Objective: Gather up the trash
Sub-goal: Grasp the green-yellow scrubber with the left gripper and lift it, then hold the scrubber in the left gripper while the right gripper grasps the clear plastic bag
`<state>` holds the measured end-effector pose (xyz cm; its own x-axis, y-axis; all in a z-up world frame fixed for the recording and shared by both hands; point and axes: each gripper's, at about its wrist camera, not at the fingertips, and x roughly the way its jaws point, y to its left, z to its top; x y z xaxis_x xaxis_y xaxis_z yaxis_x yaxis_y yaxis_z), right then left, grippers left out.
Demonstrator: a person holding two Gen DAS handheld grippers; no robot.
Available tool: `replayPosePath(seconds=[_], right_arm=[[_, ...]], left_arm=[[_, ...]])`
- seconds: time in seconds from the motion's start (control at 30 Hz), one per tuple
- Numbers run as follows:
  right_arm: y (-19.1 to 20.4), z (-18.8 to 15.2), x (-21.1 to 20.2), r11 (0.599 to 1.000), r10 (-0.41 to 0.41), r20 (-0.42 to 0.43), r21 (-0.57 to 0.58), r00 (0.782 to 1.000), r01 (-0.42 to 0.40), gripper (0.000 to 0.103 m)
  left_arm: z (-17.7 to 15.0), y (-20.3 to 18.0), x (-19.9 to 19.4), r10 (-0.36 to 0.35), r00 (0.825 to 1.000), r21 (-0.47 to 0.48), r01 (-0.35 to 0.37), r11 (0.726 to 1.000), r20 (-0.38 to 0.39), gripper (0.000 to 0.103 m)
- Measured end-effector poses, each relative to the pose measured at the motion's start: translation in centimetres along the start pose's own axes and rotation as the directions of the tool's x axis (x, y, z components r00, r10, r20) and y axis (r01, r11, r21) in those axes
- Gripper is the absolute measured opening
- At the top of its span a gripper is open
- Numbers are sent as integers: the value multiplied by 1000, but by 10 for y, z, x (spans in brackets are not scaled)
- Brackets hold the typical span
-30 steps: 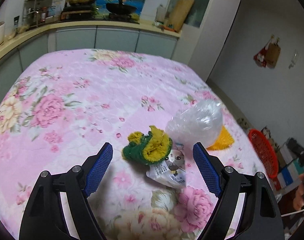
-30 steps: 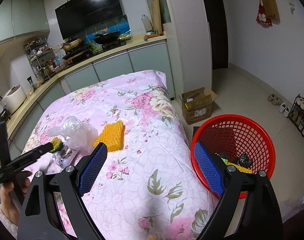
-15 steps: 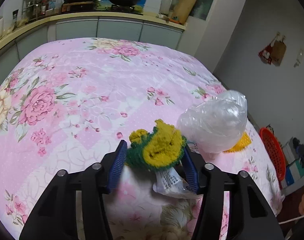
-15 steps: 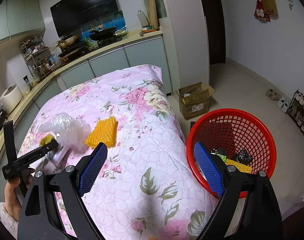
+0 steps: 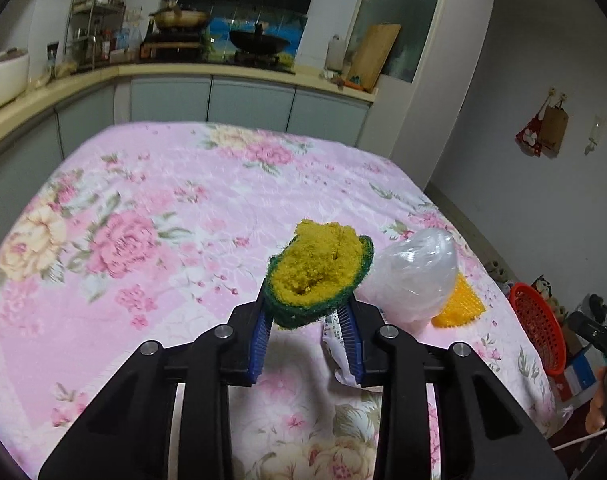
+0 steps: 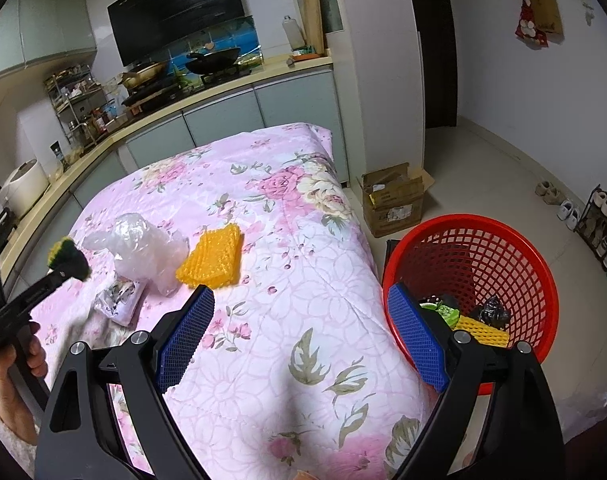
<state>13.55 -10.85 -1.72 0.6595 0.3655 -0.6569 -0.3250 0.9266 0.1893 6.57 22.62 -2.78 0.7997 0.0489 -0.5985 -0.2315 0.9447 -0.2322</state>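
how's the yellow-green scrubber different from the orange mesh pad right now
The scrubber is clamped between the left gripper fingers, off the quilt; the orange mesh pad lies flat on the quilt, untouched. The scrubber is fuzzy yellow with a green rim, squeezed into a fold; the pad is plain orange netting. Neither is in the red basket yet.

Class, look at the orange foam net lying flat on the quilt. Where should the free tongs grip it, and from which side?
Grip the orange foam net by its near edge, coming from the basket side with the open right tongs. It lies flat and thin, and the clear plastic bag crowds its far side, so pinching an exposed edge looks easiest.
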Motion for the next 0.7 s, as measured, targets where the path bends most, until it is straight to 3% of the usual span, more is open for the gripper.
replayPosePath(seconds=[0.23,0.43,0.7], right_arm=[[8,-6,8,1000,7,-19,-24,1000,-8,86],[19,-12,15,998,33,-23,-49,999,-34,86],[56,0,27,990,94,0,-106,996,-94,86]], left_arm=[[-9,-12,-27,64,995,72,-69,995,71,30],[-21,-8,-44,91,988,57,-98,994,123,30],[-26,0,-45,120,984,45,-127,991,129,30]])
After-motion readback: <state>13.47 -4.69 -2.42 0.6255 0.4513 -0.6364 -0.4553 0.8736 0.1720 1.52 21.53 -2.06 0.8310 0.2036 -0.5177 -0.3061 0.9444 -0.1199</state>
